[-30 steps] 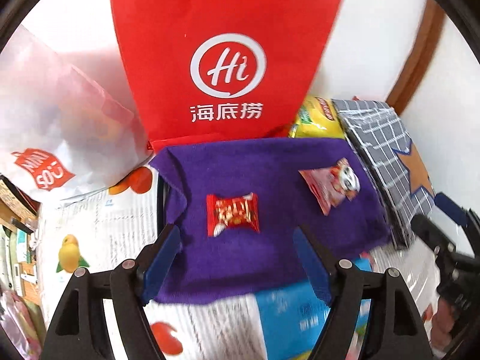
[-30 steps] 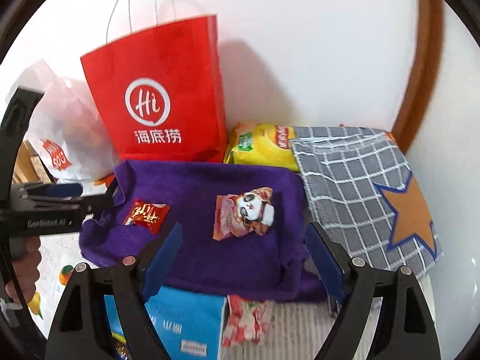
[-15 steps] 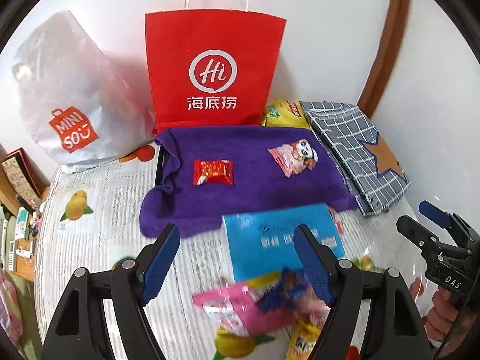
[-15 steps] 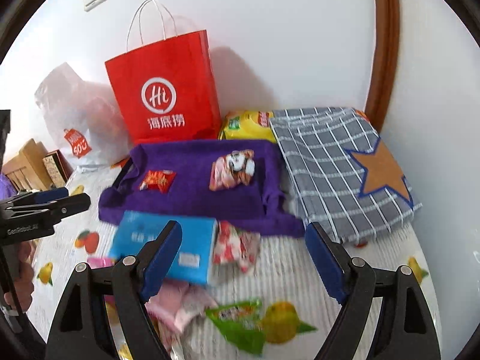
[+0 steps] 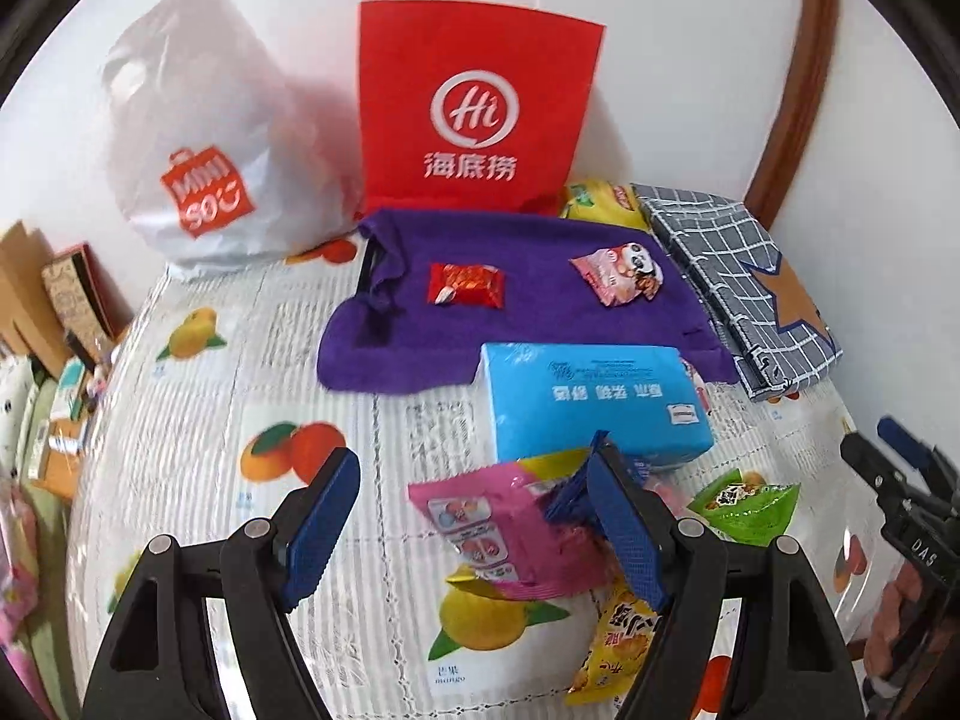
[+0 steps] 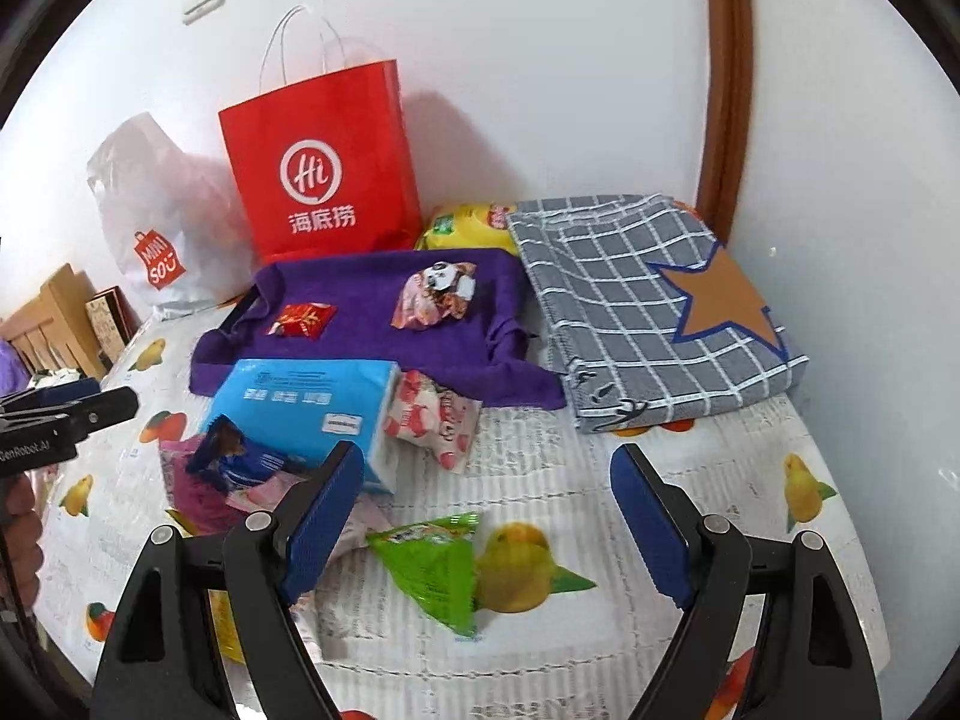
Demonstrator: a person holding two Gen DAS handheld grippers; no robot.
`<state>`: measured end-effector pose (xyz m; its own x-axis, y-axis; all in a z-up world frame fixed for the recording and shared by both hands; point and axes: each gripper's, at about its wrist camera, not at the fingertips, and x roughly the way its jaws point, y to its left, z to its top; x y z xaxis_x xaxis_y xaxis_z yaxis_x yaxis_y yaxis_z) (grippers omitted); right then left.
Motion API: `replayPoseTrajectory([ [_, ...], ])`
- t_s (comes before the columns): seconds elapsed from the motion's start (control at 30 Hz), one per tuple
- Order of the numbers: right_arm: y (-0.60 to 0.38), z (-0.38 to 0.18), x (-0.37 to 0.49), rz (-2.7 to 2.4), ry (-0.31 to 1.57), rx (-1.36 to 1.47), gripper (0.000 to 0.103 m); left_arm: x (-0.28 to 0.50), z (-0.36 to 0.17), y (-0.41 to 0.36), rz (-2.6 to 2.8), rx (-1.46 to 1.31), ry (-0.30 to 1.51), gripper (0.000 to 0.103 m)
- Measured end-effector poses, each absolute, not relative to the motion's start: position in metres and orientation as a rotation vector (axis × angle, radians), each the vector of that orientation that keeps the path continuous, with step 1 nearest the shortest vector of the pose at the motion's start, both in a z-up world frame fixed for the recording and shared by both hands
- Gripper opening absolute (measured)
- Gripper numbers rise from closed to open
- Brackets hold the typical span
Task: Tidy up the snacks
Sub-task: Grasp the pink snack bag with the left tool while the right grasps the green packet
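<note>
- Fruit-print tablecloth (image 6: 540, 462) is seen before a white wall.
- Green snack packet (image 6: 429, 564) is seen lower centre: light, crinkly, slippery; best pinched at a sealed edge.
- Left gripper (image 5: 474, 525) and right gripper (image 6: 486, 522) are seen open, empty.

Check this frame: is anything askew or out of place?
Loose packets lie heaped beside the blue tissue pack, a green packet apart; only the red packet and panda packet sit on the purple cloth.

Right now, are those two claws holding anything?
Left gripper: open, holding nothing.
Right gripper: open, holding nothing.
</note>
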<state>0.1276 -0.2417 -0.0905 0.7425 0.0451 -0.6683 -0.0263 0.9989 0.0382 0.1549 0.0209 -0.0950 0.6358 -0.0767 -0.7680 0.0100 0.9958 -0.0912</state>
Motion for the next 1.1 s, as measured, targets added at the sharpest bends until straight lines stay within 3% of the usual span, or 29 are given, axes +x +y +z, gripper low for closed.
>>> replayPoseTrajectory([
  [0.53,-0.220,-0.171,0.141,0.222,0.902,0.074,0.083,0.146,-0.121,0.056,-0.022,-0.160,0.918,0.077],
  [0.67,-0.215,-0.181,0.146,0.220,0.915,0.066,0.077,0.146,-0.132,0.060,-0.015,-0.163,0.941,0.077],
  [0.73,-0.213,-0.184,0.147,0.224,0.917,0.059,0.071,0.147,-0.138,0.059,-0.033,-0.173,0.954,0.077],
  [0.8,-0.211,-0.187,0.149,0.236,0.925,0.057,0.058,0.147,-0.142,0.056,-0.056,-0.181,0.964,0.077],
  [1.1,-0.216,-0.174,0.137,0.252,0.871,0.048,0.052,0.145,-0.153,0.028,-0.204,-0.167,0.975,0.080],
])
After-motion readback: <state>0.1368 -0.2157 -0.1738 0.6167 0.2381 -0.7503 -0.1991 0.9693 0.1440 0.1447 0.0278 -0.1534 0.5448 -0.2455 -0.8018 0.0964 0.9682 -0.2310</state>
